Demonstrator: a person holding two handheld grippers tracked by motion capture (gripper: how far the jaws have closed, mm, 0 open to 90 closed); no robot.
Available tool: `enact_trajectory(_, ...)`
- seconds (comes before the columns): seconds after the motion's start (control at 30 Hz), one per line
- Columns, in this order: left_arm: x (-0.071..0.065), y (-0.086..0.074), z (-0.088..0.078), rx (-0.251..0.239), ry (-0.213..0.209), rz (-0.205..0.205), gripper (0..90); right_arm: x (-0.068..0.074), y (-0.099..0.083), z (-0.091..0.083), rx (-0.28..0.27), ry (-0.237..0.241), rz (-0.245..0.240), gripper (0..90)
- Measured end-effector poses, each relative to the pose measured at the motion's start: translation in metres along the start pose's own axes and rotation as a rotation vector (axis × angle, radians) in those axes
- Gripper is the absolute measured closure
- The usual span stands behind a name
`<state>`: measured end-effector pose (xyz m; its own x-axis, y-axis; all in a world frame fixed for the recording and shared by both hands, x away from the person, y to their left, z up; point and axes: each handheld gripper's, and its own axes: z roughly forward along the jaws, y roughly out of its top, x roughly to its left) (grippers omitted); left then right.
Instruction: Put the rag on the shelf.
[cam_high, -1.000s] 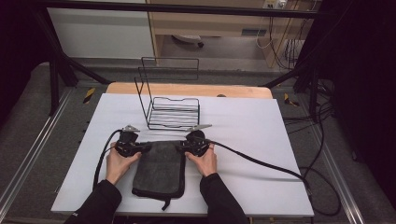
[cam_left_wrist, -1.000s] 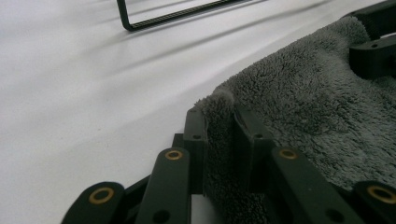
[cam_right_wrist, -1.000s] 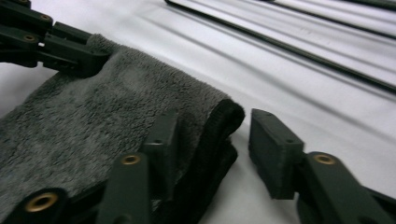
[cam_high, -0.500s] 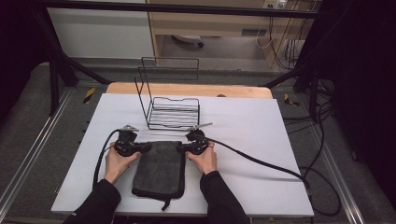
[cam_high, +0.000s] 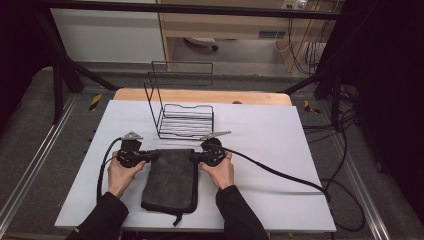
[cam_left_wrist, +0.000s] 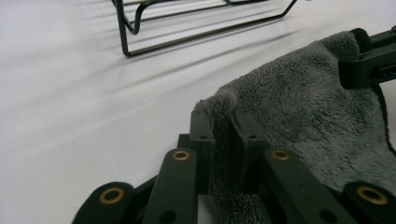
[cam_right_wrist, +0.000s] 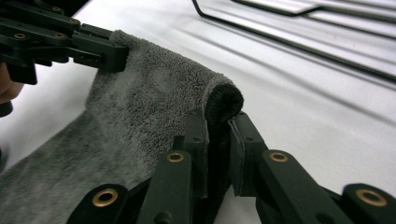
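A dark grey towel (cam_high: 170, 180) lies folded on the white table (cam_high: 280, 140), in front of a black wire rack (cam_high: 184, 120). My left gripper (cam_high: 153, 156) is shut on the towel's far left corner, and its jaws have just been closing. In the left gripper view the pile (cam_left_wrist: 299, 116) is pinched between the left gripper's (cam_left_wrist: 223, 116) jaws. My right gripper (cam_high: 194, 156) is shut on the far right corner, and its jaws closed in over the last moments. In the right gripper view the rolled towel (cam_right_wrist: 140, 112) edge sits between the right gripper's (cam_right_wrist: 218, 123) jaws. Each gripper view shows the other gripper on the opposite corner.
The wire rack (cam_left_wrist: 187, 32) stands just beyond the towel, near both grippers. Black cables (cam_high: 280, 172) trail from the grippers across the table to the right and left. A wooden strip (cam_high: 200, 95) edges the table's far side.
Both hands stay at the towel's far corners with hardly any shift. The towel lies where it lay.
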<state>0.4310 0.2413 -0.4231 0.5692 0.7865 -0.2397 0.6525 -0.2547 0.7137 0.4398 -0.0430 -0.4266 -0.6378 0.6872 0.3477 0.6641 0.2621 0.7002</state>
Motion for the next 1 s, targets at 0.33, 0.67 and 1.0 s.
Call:
enact_trajectory(0.33,-0.011,0.004,-0.027,-0.062,-0.012,0.032,80.0,0.011,0.001,-0.017,-0.067,0.022,-0.033,80.0)
enact_trajectory(0.67,-0.022,0.010,-0.047,-0.120,-0.011,0.064,80.1,0.018,0.007,-0.034,-0.144,0.048,-0.069,80.0)
enact_trajectory(1.0,-0.033,0.017,-0.063,-0.177,-0.012,0.097,80.1,0.022,0.012,-0.049,-0.197,0.043,-0.106,80.1)
